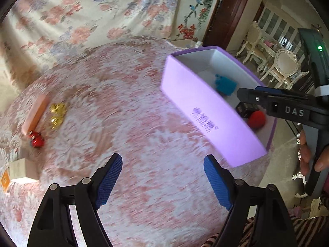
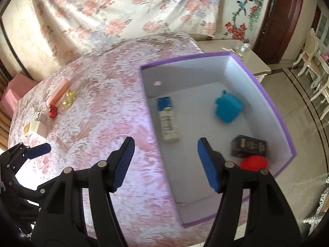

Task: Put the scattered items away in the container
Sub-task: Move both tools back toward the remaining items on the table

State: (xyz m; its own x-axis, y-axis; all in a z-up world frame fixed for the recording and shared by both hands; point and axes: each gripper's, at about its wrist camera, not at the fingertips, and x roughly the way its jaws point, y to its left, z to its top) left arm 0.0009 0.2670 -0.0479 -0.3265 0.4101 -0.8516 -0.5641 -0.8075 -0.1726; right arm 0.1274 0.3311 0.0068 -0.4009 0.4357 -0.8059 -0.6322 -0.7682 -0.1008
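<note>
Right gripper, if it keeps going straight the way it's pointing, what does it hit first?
Probably the near wall of the purple box, or its white floor beside the white bottle; depth is unclear. Right gripper is open and empty.

- A floral cloth [image 2: 127, 6] in pink and blue on cream hangs behind the round worktop [image 2: 98, 94], which wears a pink-and-white patterned cover.
- To the right, a painting of birds and red blossoms [image 2: 244, 4] is beside a dark wooden door frame [image 2: 285, 20].
- A pale side table [image 2: 255, 61] stands below.
- Ornate cream chairs [image 1: 285, 68] sit on glossy beige floor tiles [image 2: 298, 94] in daylight.
</note>
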